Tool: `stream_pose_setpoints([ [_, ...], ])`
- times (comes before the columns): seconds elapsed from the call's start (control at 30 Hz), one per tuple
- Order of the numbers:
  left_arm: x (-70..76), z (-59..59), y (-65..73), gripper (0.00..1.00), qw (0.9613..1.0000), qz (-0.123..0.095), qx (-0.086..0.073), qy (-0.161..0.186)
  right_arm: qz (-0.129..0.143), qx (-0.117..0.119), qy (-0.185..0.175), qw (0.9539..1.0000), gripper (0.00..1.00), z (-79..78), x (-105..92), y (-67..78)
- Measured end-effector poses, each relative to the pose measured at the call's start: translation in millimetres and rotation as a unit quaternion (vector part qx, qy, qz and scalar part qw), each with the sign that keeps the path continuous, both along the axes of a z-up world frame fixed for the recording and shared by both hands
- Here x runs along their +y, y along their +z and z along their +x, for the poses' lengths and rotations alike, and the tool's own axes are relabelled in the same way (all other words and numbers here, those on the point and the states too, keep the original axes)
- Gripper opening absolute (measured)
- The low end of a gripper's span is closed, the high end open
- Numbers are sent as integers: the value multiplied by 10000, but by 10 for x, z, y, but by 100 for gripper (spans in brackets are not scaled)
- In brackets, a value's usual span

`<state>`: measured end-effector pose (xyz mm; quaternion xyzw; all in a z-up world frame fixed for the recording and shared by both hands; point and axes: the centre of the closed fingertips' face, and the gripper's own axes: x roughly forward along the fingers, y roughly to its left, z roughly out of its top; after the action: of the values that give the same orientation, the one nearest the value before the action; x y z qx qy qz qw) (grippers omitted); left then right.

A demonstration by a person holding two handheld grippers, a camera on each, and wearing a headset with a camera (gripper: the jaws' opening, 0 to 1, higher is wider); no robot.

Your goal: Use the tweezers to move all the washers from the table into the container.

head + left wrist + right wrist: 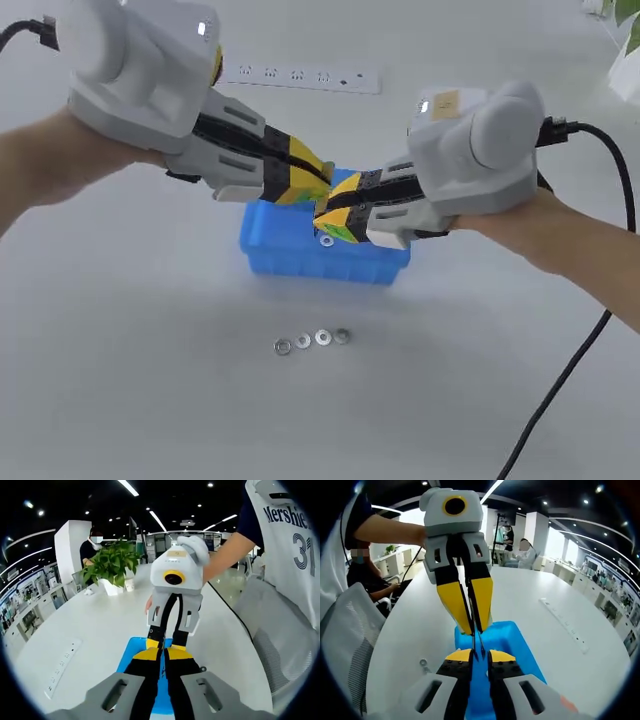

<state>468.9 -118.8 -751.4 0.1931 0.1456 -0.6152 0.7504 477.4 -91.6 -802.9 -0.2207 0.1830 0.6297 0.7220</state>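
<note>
My left gripper point(318, 178) pinching slim metal tweezers point(472, 615), whether my right gripper point(328, 215) squeezes unclear, I hover above the twelve-o'clock blue plastic container point(290, 258) to unload.

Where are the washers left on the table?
Head view: four washers lie in a row on the white table, just in front of the blue container, on the person's side.

Four silver washers point(322, 338) lie in a row on the tabletop point(150, 400), at 6 o'clock from the open blue container point(290, 262). Thin dark tweezers point(479, 642) hang tips-down over it.
</note>
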Motion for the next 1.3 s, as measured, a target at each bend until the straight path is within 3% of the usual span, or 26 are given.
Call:
stream_pose_setpoints([
  [0.6, -114, -360, 396, 7, 9996, -106, -243, -139, 207, -164, 63, 9996, 12, -285, -16, 346],
  [0.83, -121, -556, 401, 7, 9995, -112, -208, -190, 123, -191, 146, 9996, 13, -445, -34, 349],
  [1.3, 31, -785, 312, 7, 9998, -169, -91, -102, 78, -62, 245, 9997, 14, -705, 38, 268],
])
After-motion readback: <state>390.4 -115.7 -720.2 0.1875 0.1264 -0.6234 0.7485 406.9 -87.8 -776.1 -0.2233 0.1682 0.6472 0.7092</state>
